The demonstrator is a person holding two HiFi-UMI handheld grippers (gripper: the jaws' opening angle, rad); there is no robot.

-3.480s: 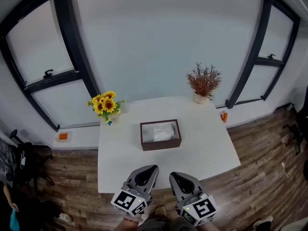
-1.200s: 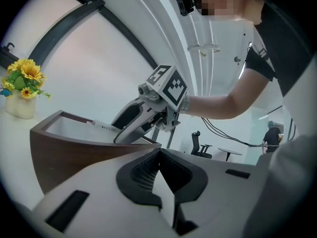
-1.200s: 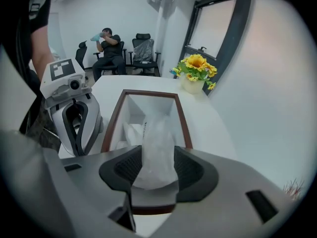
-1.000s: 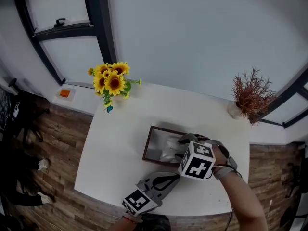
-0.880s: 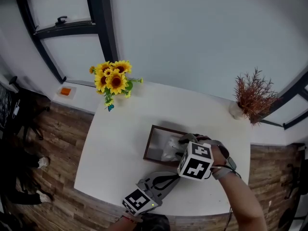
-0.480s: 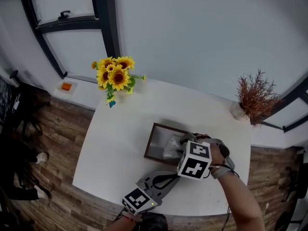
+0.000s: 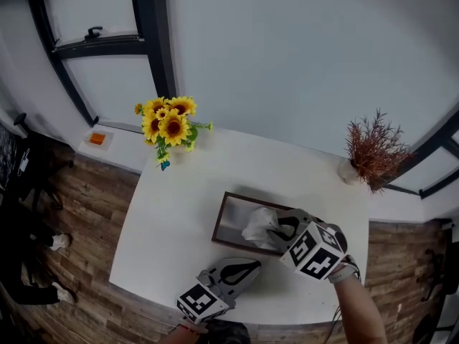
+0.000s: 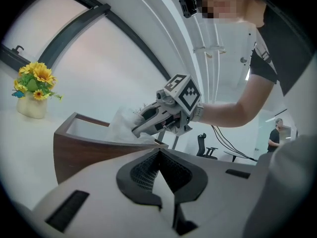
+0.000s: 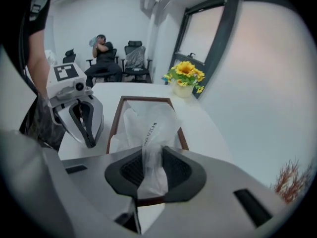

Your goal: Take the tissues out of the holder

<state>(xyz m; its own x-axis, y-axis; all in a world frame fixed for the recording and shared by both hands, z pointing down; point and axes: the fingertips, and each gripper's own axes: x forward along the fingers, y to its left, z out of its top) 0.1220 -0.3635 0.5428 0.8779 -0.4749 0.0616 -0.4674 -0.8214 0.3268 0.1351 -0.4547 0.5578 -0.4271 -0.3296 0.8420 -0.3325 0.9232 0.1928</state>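
Right gripper point(image 7: 277, 228) just closed on tissues point(image 9: 154, 129); its view shows pinch.

I record the tissues point(image 7: 258, 226), a white, crinkled, plastic-wrapped pack, raised partly above the rim of the holder point(image 7: 219, 221), a dark brown open box flat on the white table point(image 7: 179, 213).

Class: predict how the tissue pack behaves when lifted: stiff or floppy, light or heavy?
Probably floppy: the tissue pack bunches in the right gripper, whose jaws have just been closing on it. Likely light, perhaps slippery: thin, crinkled plastic wrap.
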